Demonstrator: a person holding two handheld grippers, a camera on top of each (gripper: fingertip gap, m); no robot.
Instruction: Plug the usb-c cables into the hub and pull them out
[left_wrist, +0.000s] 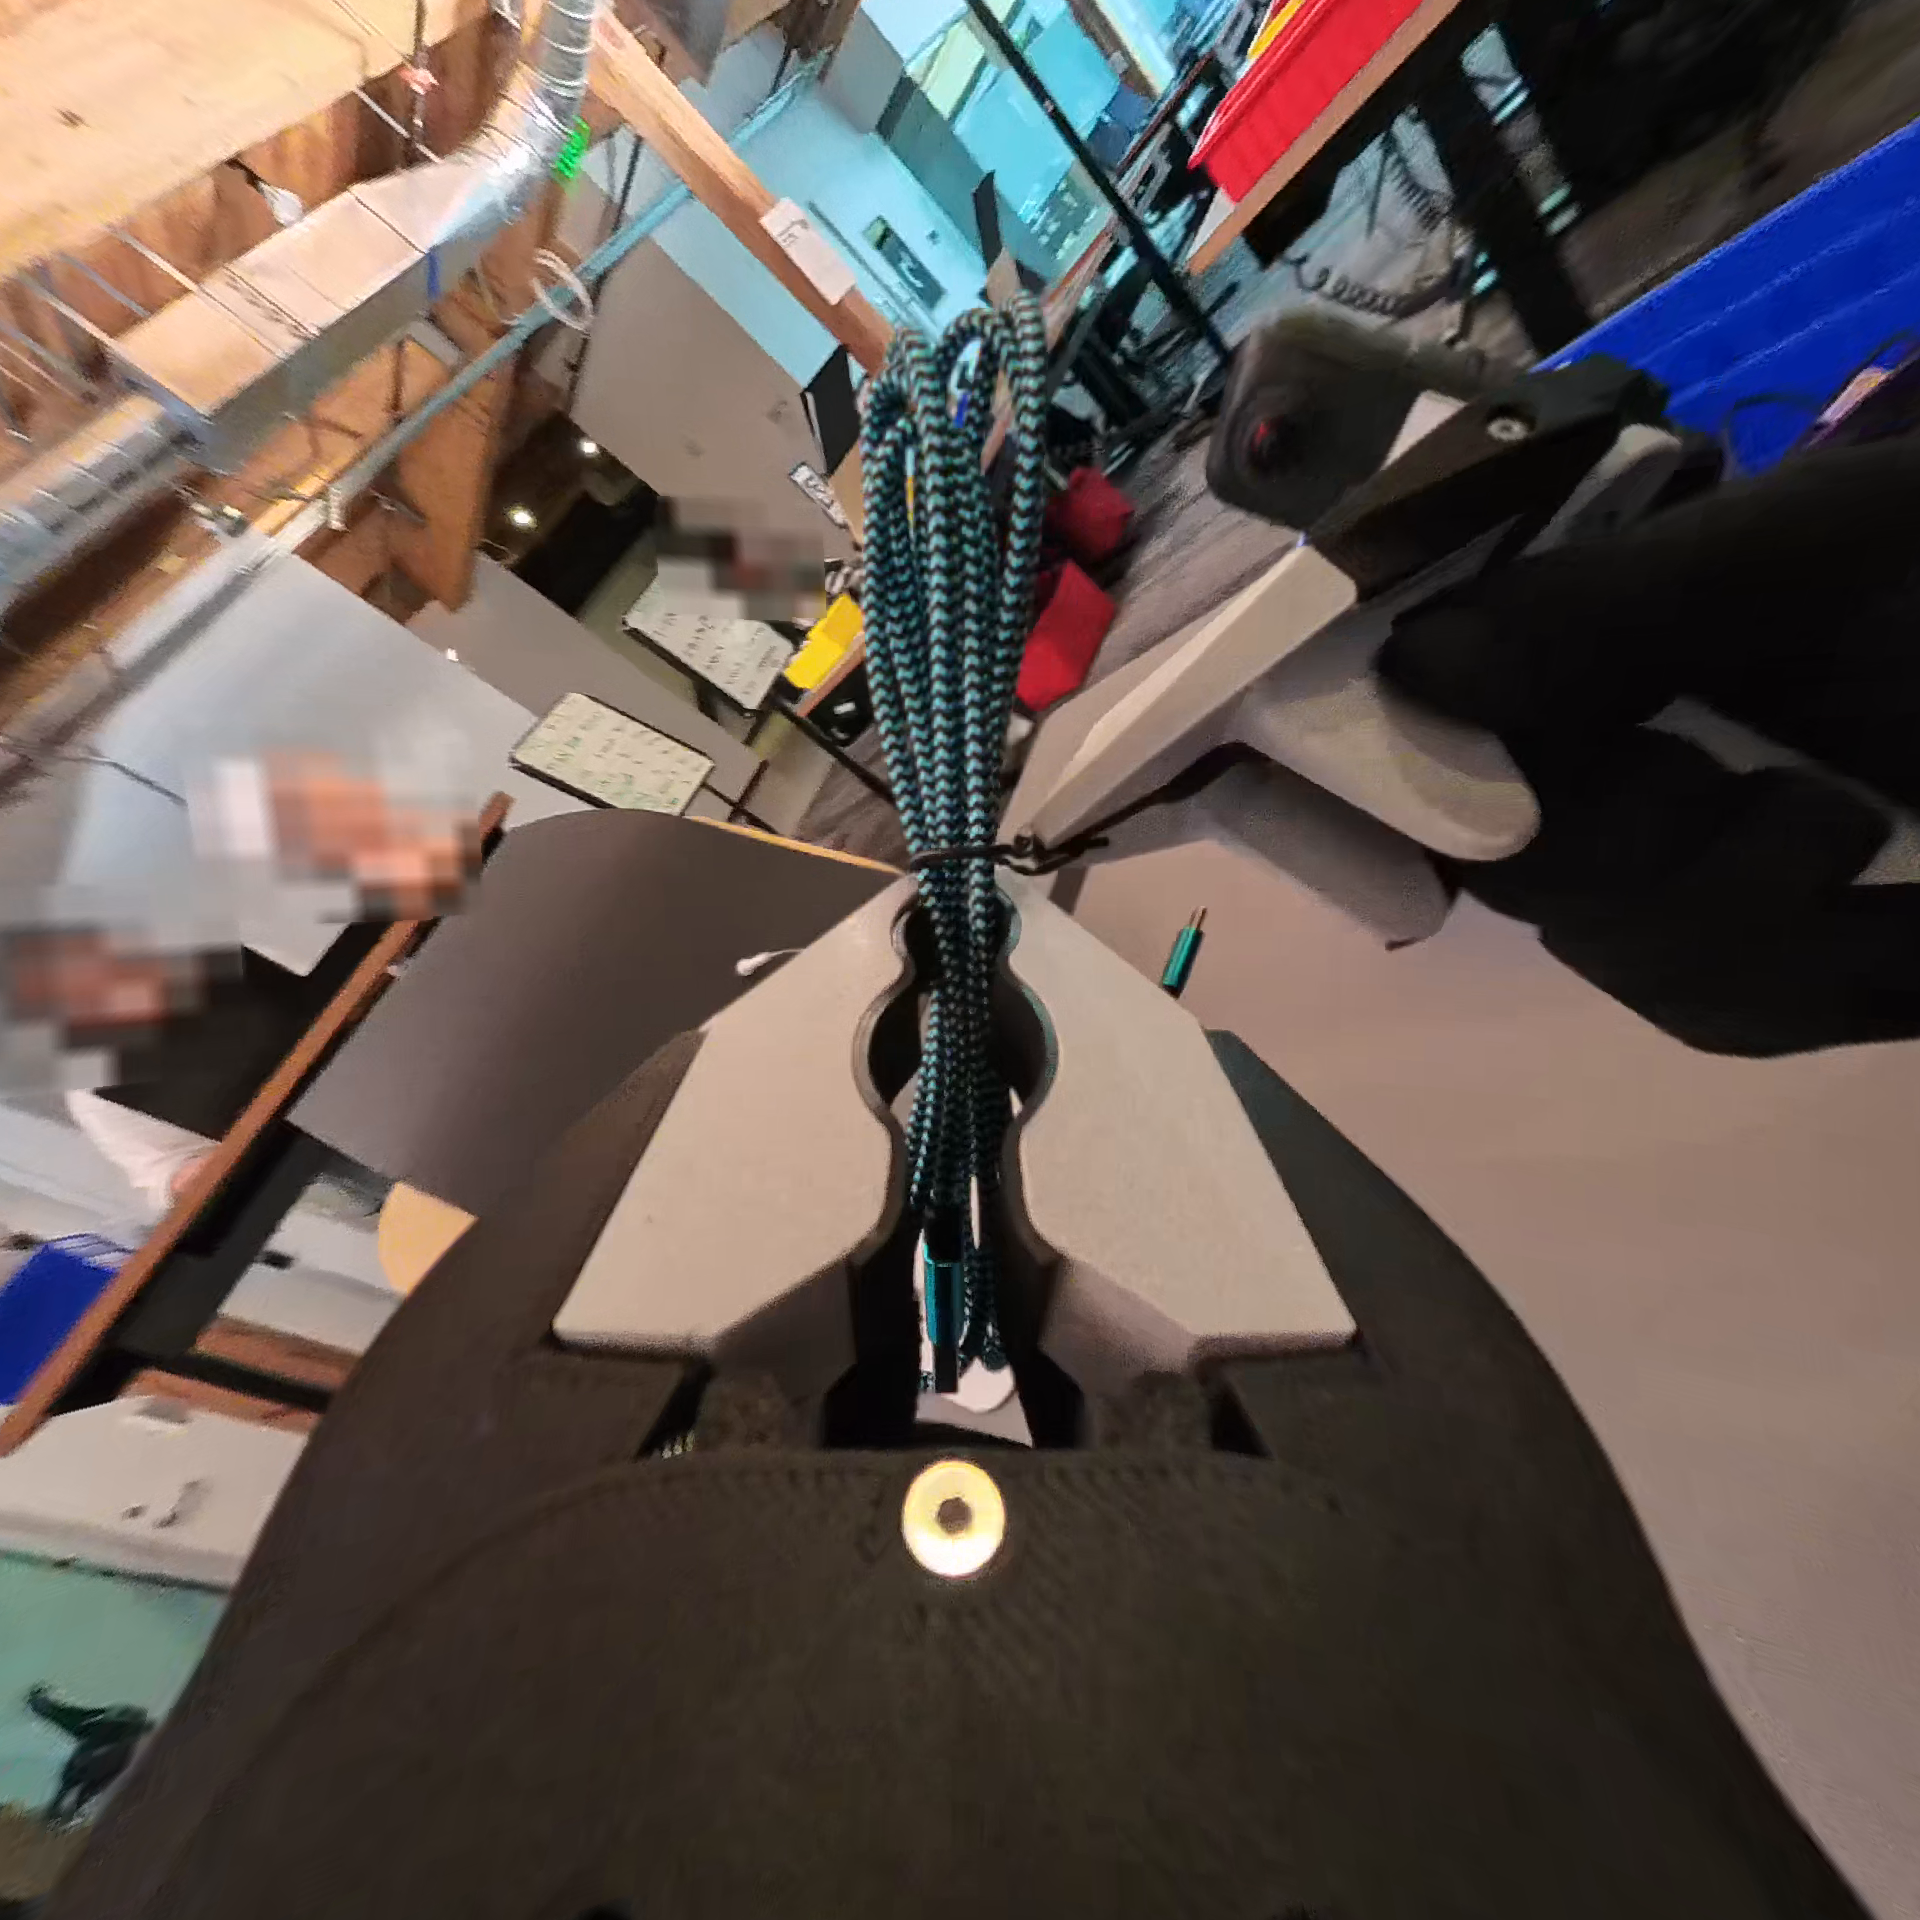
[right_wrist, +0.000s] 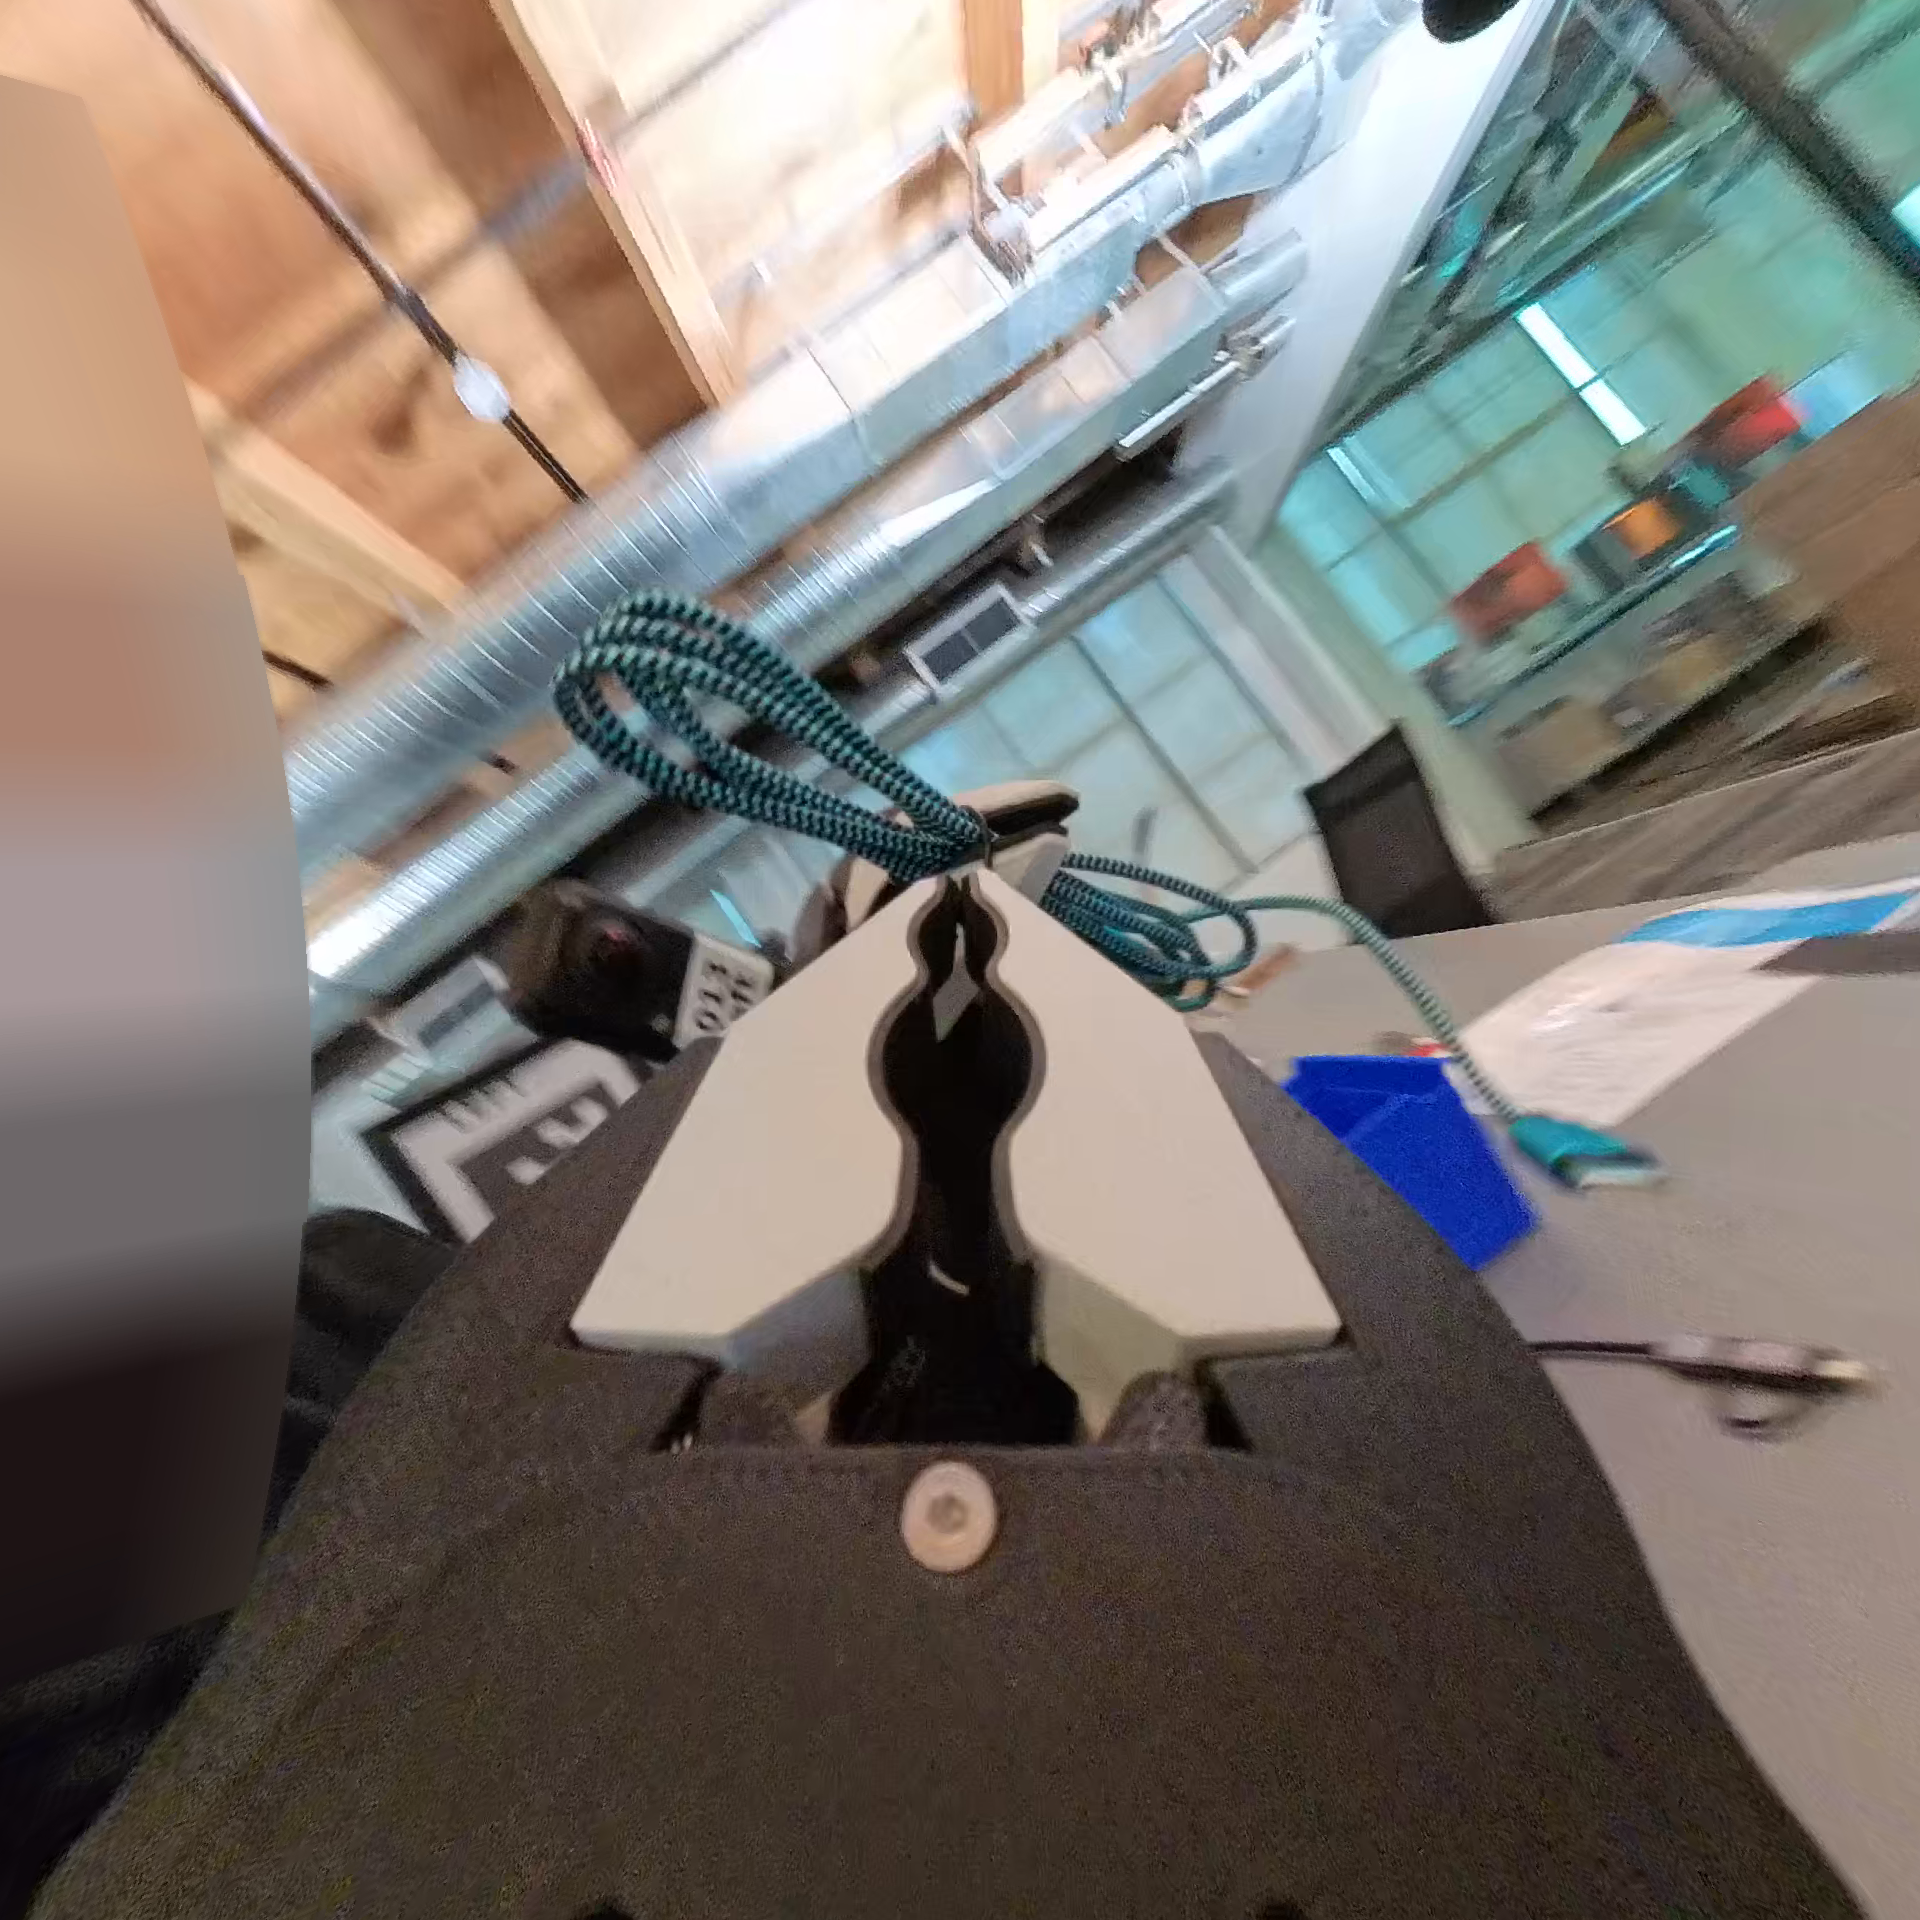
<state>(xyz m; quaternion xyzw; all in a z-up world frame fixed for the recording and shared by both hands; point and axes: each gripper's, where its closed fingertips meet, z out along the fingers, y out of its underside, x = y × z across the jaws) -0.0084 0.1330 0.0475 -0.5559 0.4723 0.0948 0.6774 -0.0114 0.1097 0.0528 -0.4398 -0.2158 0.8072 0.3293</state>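
A coiled teal-and-black braided cable bundle (left_wrist: 940, 644) is bound by a thin black twist tie (left_wrist: 951, 858). My left gripper (left_wrist: 956, 914) is shut on the bundle just below the tie and holds it up in the air. One teal plug (left_wrist: 940, 1299) hangs between its fingers, and another (left_wrist: 1184, 951) sticks out to the right. My right gripper (left_wrist: 1027, 840) reaches in from the right, its tips pinched on the tie's loose end. In the right wrist view the right gripper (right_wrist: 961, 883) is shut at the bundle (right_wrist: 727, 717), and a flat teal connector (right_wrist: 1579, 1155) dangles to the right.
A grey table (right_wrist: 1714, 1662) lies below to the right. It carries a blue bin (right_wrist: 1423, 1153), papers (right_wrist: 1662, 987) and a small dark blurred device with a cable (right_wrist: 1766, 1382). A gloved hand (left_wrist: 1714, 748) holds the right gripper.
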